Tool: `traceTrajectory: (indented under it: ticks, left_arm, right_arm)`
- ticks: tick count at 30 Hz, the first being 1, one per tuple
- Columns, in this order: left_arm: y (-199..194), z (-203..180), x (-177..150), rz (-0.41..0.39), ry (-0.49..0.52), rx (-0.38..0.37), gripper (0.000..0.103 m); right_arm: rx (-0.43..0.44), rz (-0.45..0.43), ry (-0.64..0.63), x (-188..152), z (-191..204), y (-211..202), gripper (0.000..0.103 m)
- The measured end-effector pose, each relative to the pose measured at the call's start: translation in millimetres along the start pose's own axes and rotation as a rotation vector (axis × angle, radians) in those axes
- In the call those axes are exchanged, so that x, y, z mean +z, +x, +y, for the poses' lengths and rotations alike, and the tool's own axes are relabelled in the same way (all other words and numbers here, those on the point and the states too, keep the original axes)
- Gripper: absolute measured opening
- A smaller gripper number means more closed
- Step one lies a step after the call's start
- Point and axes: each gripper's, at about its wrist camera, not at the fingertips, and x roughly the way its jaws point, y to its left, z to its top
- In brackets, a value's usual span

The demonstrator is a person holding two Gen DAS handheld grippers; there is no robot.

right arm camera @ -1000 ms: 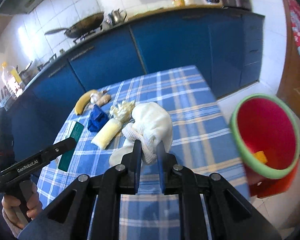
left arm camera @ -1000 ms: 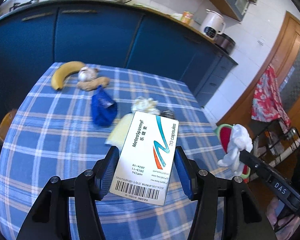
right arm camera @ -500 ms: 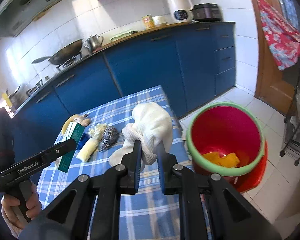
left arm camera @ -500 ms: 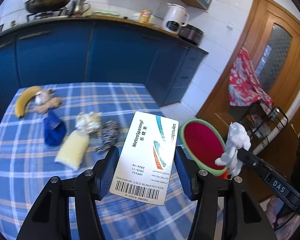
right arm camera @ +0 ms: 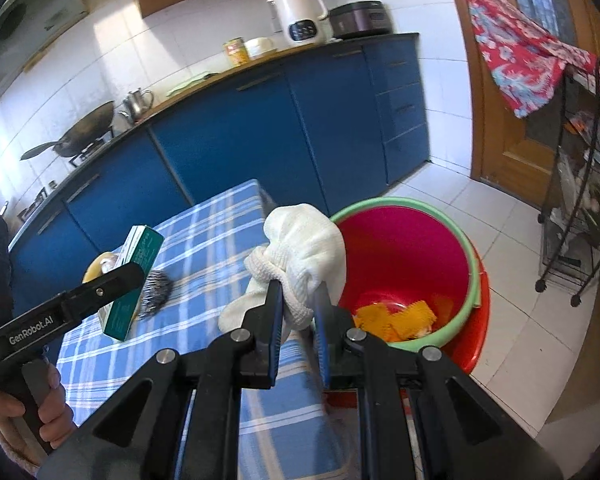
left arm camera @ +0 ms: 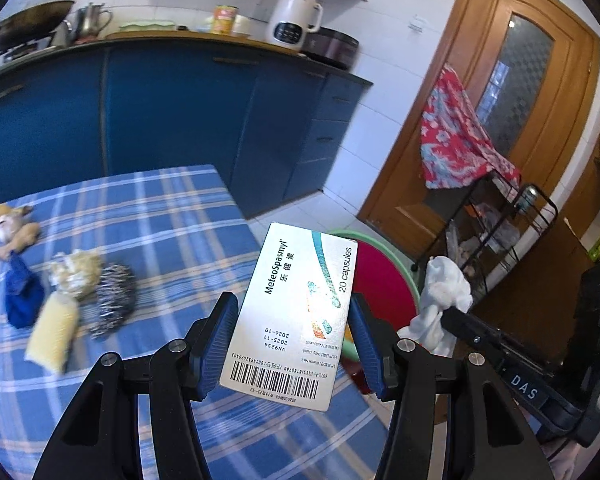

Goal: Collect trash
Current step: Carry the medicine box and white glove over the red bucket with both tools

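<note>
The left gripper (left arm camera: 292,320) angles downward, its blue-padded jaws set about half apart and clamped on the long sides of a medicine box (left arm camera: 296,312). The right gripper (right arm camera: 298,312) also tilts downward, jaws nearly closed, pinching a white cloth (right arm camera: 304,248). A hand (right arm camera: 36,412) wraps the left gripper's handle.

White medicine box (left arm camera: 296,316) clamped upright, barcode end nearest. White cloth (right arm camera: 304,256) bunched, pinched, left of red bin (right arm camera: 404,252) with green rim, orange scraps inside.
</note>
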Motion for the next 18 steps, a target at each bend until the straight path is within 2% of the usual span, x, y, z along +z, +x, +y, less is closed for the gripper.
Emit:
traceTrajectory:
  ticks: [12, 18]
  left_arm:
    - [72.7, -38.1, 3.5, 0.083, 0.053, -0.057, 0.058]
    - [100.0, -47.4, 2.9, 0.118, 0.058, -0.066, 0.058]
  right_arm:
    - [-0.06, 0.059, 0.097, -4.5, -65.5, 41.3, 0.018]
    - [-0.083, 0.098, 0.128, -8.5, -86.6, 64.6, 0.023]
